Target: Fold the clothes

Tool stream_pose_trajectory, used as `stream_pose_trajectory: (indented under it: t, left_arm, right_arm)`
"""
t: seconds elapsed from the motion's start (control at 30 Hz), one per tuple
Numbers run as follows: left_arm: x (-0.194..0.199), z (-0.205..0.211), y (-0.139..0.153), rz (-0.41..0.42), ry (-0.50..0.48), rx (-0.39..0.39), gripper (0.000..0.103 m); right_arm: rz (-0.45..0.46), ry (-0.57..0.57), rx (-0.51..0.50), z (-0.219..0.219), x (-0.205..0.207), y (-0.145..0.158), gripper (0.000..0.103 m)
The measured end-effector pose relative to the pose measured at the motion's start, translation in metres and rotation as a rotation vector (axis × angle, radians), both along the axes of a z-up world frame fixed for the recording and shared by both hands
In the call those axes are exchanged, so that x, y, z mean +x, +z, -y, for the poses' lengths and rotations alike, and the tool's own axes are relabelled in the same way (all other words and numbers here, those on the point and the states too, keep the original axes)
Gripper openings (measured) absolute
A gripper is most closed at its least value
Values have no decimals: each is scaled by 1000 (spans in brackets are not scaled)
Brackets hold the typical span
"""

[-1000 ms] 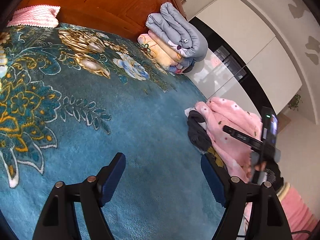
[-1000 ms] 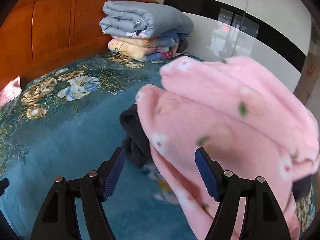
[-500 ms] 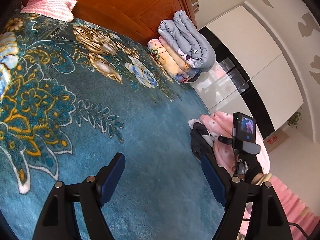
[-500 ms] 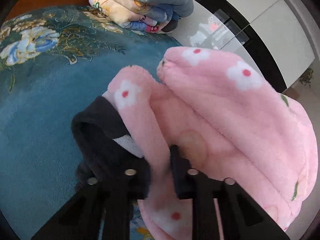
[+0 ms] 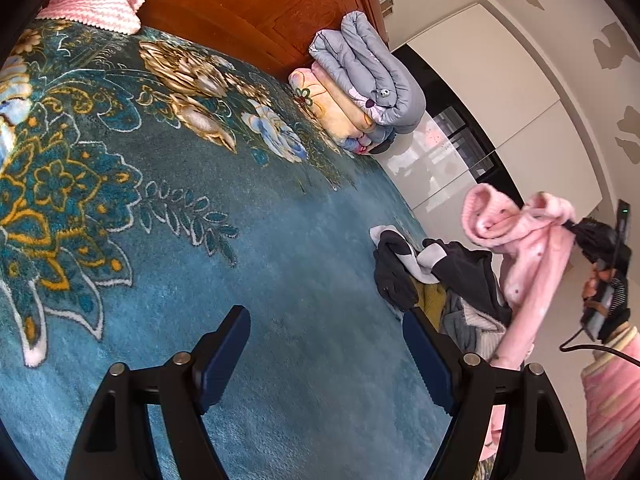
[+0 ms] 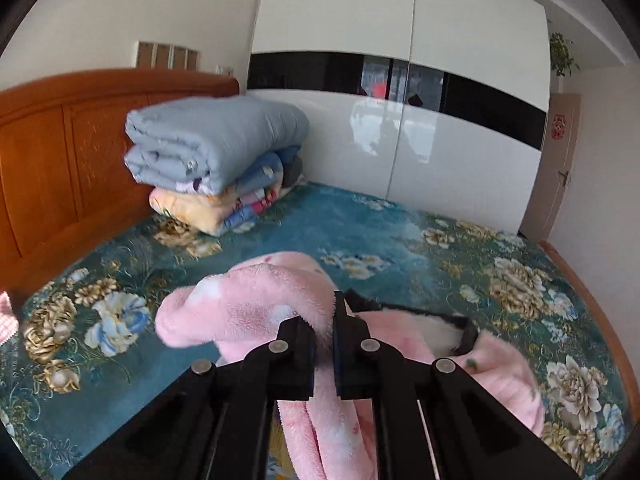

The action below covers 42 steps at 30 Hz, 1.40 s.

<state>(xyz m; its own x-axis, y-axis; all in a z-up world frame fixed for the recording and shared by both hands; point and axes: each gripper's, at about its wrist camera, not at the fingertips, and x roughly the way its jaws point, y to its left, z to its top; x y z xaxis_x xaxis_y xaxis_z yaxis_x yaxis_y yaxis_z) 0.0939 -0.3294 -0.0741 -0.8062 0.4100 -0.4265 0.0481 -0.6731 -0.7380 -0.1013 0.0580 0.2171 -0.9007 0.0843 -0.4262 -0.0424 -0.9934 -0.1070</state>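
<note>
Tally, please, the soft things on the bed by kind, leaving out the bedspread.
Pink fleece garment, held up: 1
Heap of unfolded clothes: 1
Folded quilts, stacked: 2 clear, grey and cream; more possibly between
Pink pillow: 1
Total: 5

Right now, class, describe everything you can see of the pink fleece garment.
The pink fleece garment is soft, fluffy plush, pale pink with small white flowers and a few dark specks. The right tongs are shut on a bunched fold near its top, and it hangs crumpled beside the pile of dark clothes at the edge of the blue floral bedspread. One rounded, rolled end juts left of the tongs. White lining with dark trim shows to their right.
</note>
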Motion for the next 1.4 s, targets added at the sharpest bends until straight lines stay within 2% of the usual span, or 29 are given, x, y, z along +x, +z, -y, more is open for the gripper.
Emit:
stream_pose_trajectory:
  t: [0.13, 0.17, 0.23, 0.33, 0.47, 0.53, 0.6, 0.7, 0.77, 0.8, 0.9, 0.97, 1.03, 1.1, 1.17, 1.23, 1.3, 1.4]
  left_arm:
    - [5, -4, 5, -17, -10, -10, 82]
    - [7, -4, 6, -20, -11, -7, 82]
    - [9, -2, 7, -24, -9, 1, 82]
    - [18, 4, 10, -37, 8, 23, 82]
    - [33, 14, 17, -60, 18, 32, 82]
    - [39, 18, 21, -70, 14, 28, 82]
    - [44, 21, 25, -80, 9, 27, 82]
    - [51, 26, 29, -100, 10, 46, 82]
    - [51, 27, 29, -111, -7, 89, 82]
    - [50, 25, 28, -116, -25, 117, 82]
    - [40, 8, 22, -109, -145, 203, 85]
    - [32, -12, 11, -79, -264, 301, 85]
    - [25, -32, -5, -17, -357, 394, 85]
    - [22, -50, -17, 48, -407, 415, 85]
    - [19, -66, -27, 106, -444, 423, 85]
    - [21, -74, -31, 124, -459, 448, 85]
    - [20, -78, -30, 113, -476, 492, 85]
    - [18, -84, -33, 77, -503, 616, 89]
  right_arm:
    - [-112, 150, -30, 12, 75, 63, 6]
    - [-125, 204, -18, 21, 97, 72, 6]
    - [-112, 302, 69, 50, 136, 72, 7]
    - [0, 428, 196, 99, 170, 29, 7]
    - [234, 532, 211, 141, 173, -63, 7]
    - [303, 515, 169, 146, 158, -92, 7]
    - [304, 470, 136, 146, 142, -97, 7]
    - [173, 406, 48, 128, 133, -64, 7]
    - [61, 384, 8, 117, 149, -40, 7]
    - [65, 395, 18, 118, 157, -46, 7]
    - [170, 456, 76, 126, 178, -83, 7]
    - [296, 478, 114, 133, 188, -132, 8]
    - [370, 485, 91, 130, 194, -171, 8]
    - [410, 480, 49, 124, 199, -197, 8]
    - [411, 456, -4, 114, 201, -204, 8]
    - [399, 439, -41, 107, 203, -206, 8]
    - [359, 439, -43, 104, 207, -196, 8]
    - [298, 439, -47, 99, 212, -182, 8]
